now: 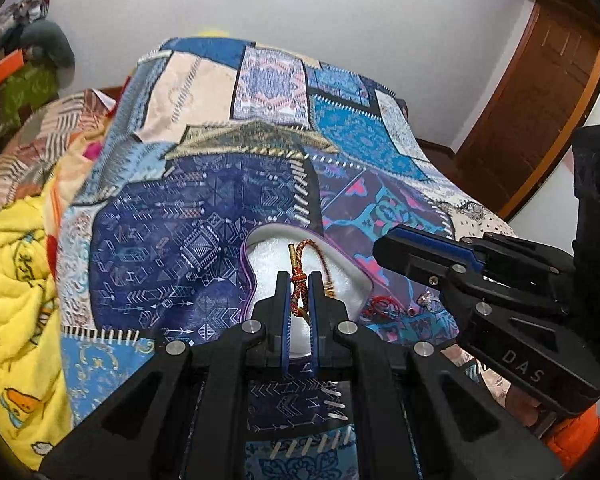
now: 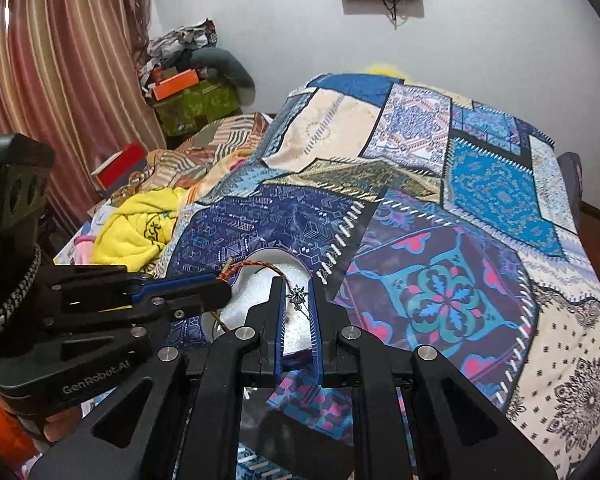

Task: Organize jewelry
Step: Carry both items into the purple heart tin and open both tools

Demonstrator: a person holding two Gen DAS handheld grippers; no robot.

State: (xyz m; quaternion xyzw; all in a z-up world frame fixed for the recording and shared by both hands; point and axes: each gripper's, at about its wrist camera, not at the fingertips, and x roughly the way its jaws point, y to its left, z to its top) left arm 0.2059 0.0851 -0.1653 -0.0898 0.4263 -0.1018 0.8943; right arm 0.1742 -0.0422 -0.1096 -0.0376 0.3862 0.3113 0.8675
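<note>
I have the left gripper closed to a narrow gap on the red-and-gold braided cord bracelet, pinching it at its knot above the white, purple-edged padded jewelry tray. The tray lies on the blue patchwork-print bedspread. The rest of the cord loops back over the tray's far side, with a gold tube end lying on the padding.

Handling: I judge the cord light, limp and non-fragile. It will sag and swing, so grip at the knot, where the bulk resists slipping.

The right gripper is nearly closed on a small silver star-shaped charm, held over the tray's near half. I judge this piece rigid, tiny and slick, so it may pivot or drop if the jaws ease.

View differences: the left wrist view shows the knot grip and a thin red string bracelet on the bedspread just beside the tray's right edge; the charm is hidden there. The right wrist view shows the charm and the cord arching along the tray's far rim, but not the knot
</note>
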